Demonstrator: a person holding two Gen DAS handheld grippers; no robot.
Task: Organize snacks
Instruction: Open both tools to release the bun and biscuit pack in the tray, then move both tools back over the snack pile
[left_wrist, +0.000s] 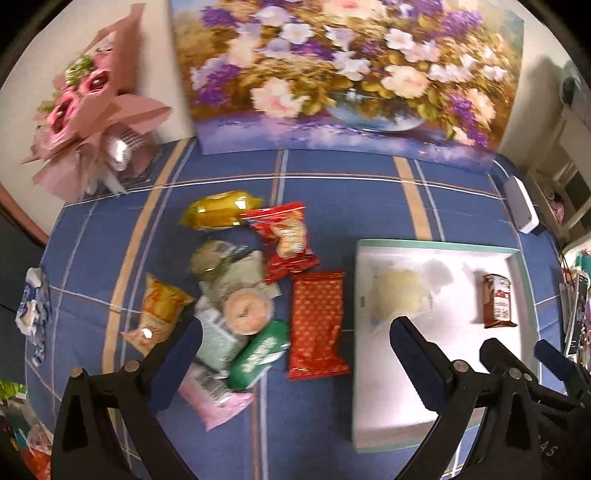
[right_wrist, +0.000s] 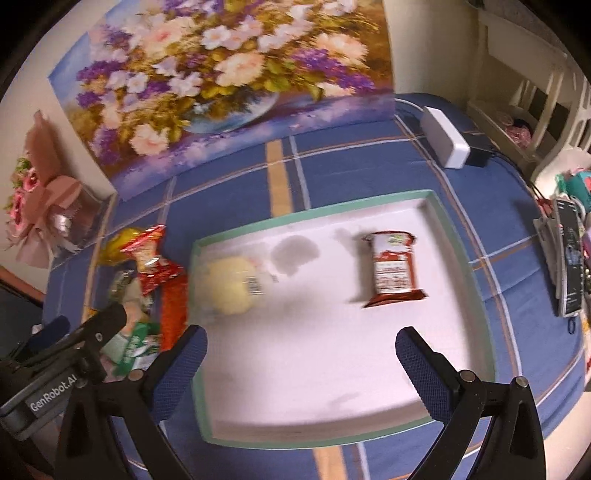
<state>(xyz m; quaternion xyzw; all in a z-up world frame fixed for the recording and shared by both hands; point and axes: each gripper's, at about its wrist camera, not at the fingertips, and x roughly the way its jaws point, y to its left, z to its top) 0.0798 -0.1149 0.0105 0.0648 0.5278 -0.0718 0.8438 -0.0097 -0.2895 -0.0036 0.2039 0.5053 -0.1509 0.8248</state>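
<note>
A white tray with a green rim (left_wrist: 436, 246) (right_wrist: 314, 212) lies on the blue checked cloth. In it are a pale yellow clear-wrapped snack (left_wrist: 400, 291) (right_wrist: 231, 284) and a brown-red packet (left_wrist: 498, 301) (right_wrist: 393, 267). Left of the tray sits a heap of snacks: a red patterned packet (left_wrist: 317, 323), a green one (left_wrist: 260, 354), a pink one (left_wrist: 214, 398), a yellow one (left_wrist: 218, 212). My left gripper (left_wrist: 295, 354) hangs open above the heap's right side and the tray's left edge, nothing between its fingers. My right gripper (right_wrist: 301, 356) hangs open over the tray, empty.
A flower painting (left_wrist: 343, 74) leans on the wall behind. A pink bouquet (left_wrist: 92, 107) stands at the back left. A white box (right_wrist: 445, 136) with a black adapter sits at the back right. A crumpled blue-white wrapper (left_wrist: 31, 306) lies far left. Clutter lines the right edge (right_wrist: 567, 258).
</note>
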